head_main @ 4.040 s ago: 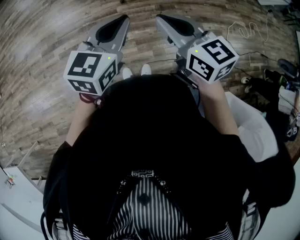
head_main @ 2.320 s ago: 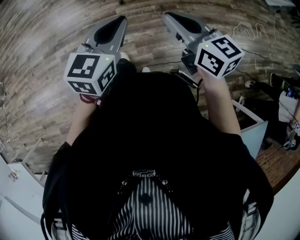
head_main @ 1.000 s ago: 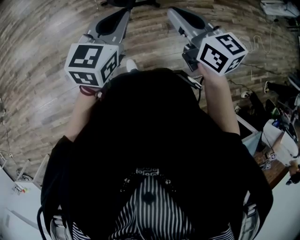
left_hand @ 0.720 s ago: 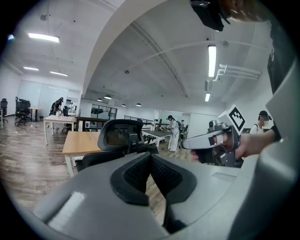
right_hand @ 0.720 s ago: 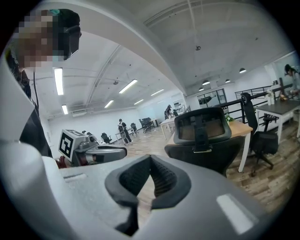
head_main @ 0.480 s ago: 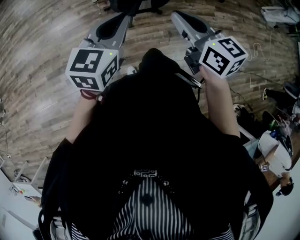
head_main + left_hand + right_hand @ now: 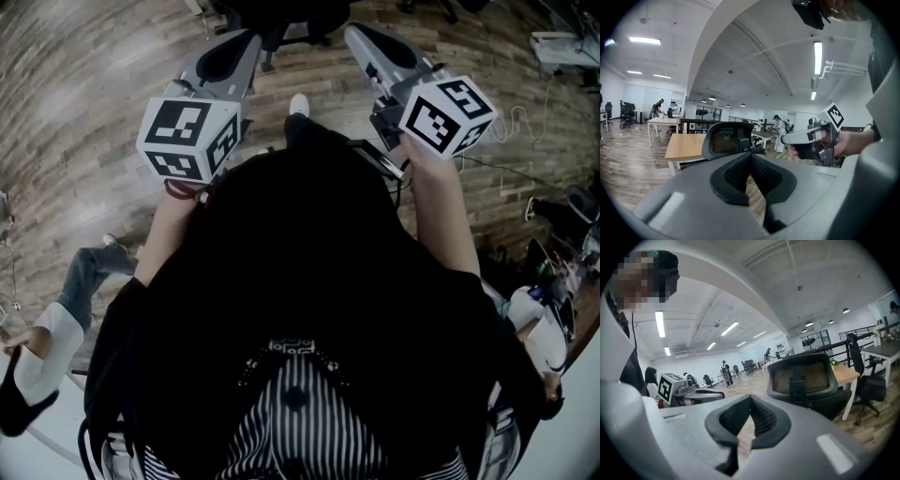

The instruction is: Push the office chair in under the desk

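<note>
Both pairs of jaws are pinched fully closed with nothing in them. The left gripper point(image 7: 750, 157) and right gripper point(image 7: 750, 398) point at the office chair point(image 7: 804, 379), mid-frame just past their tips. Contact is hard to call from here. The chair's in front of the wooden desk point(image 7: 683, 144).

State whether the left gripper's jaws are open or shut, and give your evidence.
Shut. In its own view, the left gripper has its jaws meeting at the tips, with nothing held between them.
</note>
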A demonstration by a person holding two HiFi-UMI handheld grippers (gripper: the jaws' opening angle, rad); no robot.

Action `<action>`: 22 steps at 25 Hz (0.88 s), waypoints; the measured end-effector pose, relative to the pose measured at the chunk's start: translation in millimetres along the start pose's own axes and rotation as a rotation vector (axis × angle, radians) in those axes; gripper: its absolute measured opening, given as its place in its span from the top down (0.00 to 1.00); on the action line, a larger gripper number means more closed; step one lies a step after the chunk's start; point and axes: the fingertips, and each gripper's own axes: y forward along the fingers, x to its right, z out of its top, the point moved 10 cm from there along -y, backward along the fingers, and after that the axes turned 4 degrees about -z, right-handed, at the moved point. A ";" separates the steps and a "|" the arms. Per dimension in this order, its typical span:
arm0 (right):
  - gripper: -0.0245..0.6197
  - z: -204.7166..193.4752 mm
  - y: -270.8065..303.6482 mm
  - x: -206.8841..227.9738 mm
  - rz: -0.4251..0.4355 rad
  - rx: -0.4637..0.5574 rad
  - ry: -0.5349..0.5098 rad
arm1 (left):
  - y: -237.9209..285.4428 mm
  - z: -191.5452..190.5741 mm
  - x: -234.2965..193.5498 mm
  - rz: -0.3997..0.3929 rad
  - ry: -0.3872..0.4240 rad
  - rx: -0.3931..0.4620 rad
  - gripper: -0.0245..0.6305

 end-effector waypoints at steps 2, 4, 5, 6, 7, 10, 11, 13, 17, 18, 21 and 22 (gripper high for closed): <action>0.96 -1.8 0.0 -0.1 0.004 0.008 -0.004 | -2.1 -1.4 1.4 0.008 0.007 0.006 0.96; 0.96 -1.4 3.7 6.2 0.006 0.012 -0.007 | 2.4 -2.6 -2.2 0.019 0.006 0.009 0.96; 0.96 2.1 9.4 14.1 0.007 0.012 -0.006 | 10.4 -1.3 -7.9 0.024 0.003 0.008 0.96; 0.96 7.4 17.4 24.5 0.009 0.011 -0.003 | 21.3 1.5 -15.7 0.029 -0.003 0.004 0.96; 0.96 13.3 26.6 36.0 0.011 0.008 0.001 | 33.4 5.3 -24.3 0.033 -0.008 -0.001 0.96; 0.96 29.2 47.8 66.1 0.016 0.004 0.007 | 64.2 17.0 -43.5 0.045 -0.011 -0.010 0.96; 0.96 33.4 51.4 73.4 0.016 0.005 0.008 | 71.4 20.2 -46.7 0.047 -0.011 -0.011 0.96; 0.96 41.2 55.8 84.8 0.019 0.009 0.008 | 83.3 26.4 -49.9 0.052 -0.010 -0.012 0.96; 0.96 53.2 60.0 105.3 0.026 0.011 0.007 | 106.2 39.3 -49.3 0.048 -0.004 -0.011 0.96; 0.96 55.9 60.6 111.3 0.026 0.013 0.008 | 112.3 42.6 -49.1 0.045 0.001 -0.010 0.96; 0.96 64.6 59.9 129.3 0.025 0.027 0.010 | 130.6 51.9 -49.0 0.044 0.011 -0.005 0.96; 0.96 67.1 59.4 135.1 0.025 0.030 0.009 | 136.4 54.0 -49.2 0.047 0.011 -0.003 0.96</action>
